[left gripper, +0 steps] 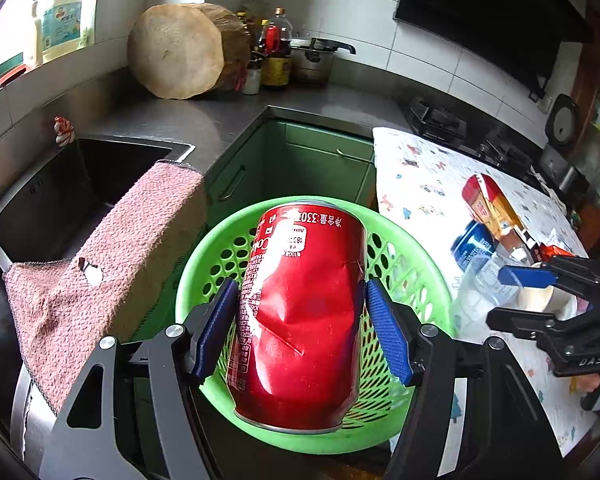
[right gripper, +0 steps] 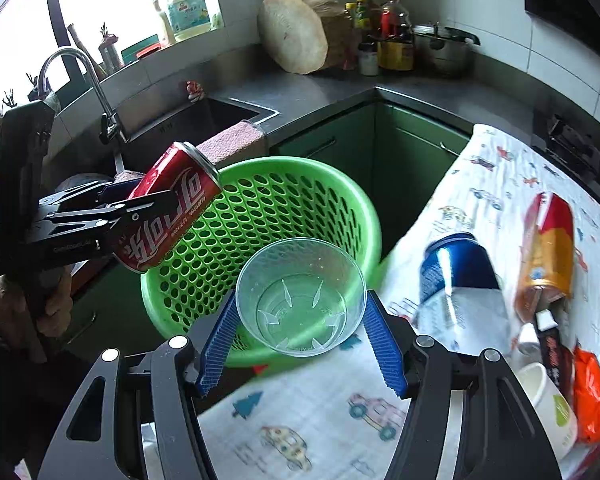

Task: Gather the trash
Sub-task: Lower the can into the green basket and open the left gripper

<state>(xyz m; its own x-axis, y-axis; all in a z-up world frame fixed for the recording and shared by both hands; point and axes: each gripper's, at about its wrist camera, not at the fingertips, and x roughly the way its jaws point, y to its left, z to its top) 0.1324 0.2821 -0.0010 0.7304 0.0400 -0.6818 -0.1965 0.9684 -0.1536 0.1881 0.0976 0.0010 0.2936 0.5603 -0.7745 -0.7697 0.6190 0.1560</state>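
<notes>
My left gripper (left gripper: 302, 322) is shut on a dented red cola can (left gripper: 300, 320) and holds it above the green perforated basket (left gripper: 416, 256). From the right wrist view the can (right gripper: 172, 208) hangs over the basket's left rim (right gripper: 260, 164). My right gripper (right gripper: 300, 336) is shut on a clear plastic cup (right gripper: 300, 296) and holds it at the table edge, just in front of the basket. In the left wrist view the right gripper (left gripper: 540, 292) with the cup (left gripper: 484, 284) shows at the right.
A cloth-covered table (right gripper: 480, 184) carries a blue can (right gripper: 460, 268), a red-and-gold package (right gripper: 548, 256), a white cup (right gripper: 548, 404) and an orange wrapper (right gripper: 588, 396). A sink (left gripper: 100, 172) with a pink towel (left gripper: 112, 264) lies left. Green cabinets (left gripper: 312, 160) stand behind the basket.
</notes>
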